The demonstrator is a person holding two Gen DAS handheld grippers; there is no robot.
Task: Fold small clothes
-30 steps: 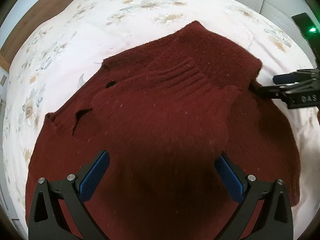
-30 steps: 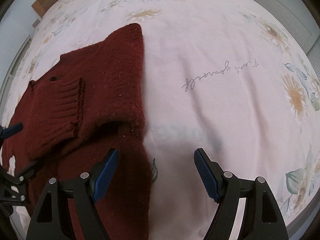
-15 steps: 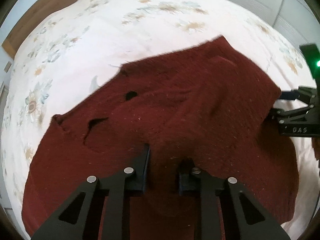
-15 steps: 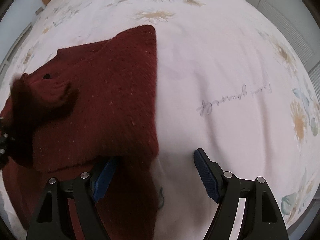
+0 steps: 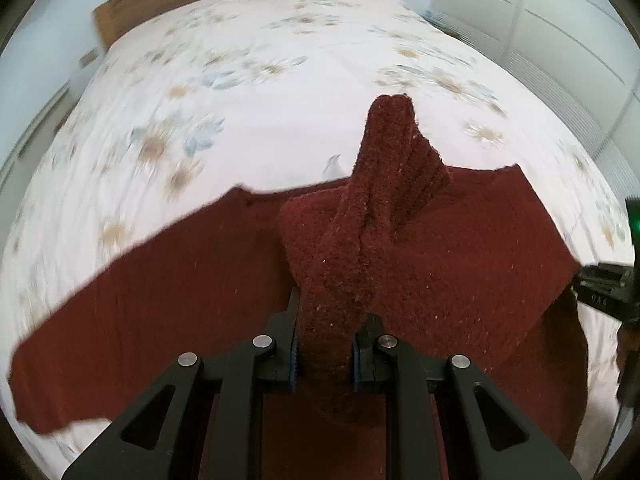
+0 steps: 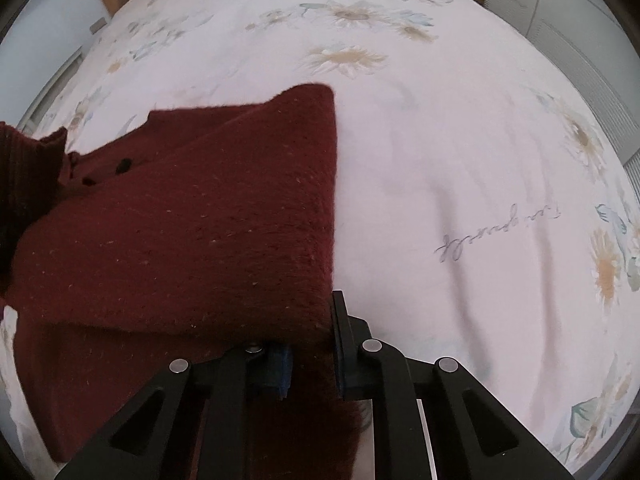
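Grippers closing: left gripper point(image 5: 323, 354), right gripper point(image 6: 310, 350) pinch sweater point(image 5: 460, 248)

Cursive grey handwriting-style lettering point(image 6: 498, 234) printed on the pale floral bedsheet point(image 6: 400, 160), seen from the right wrist camera, well to the right of the dark red sweater point(image 6: 180, 232) and upside down from this angle; too faint and inverted to read with confidence. Small pale letters point(image 5: 599, 300) on the black body of the right gripper point(image 5: 608, 292), seen at the right edge of the left wrist view, just beyond the sweater's right corner; also inverted, seemingly three capitals, not legible for certain. No other readable text, numbers or labels.
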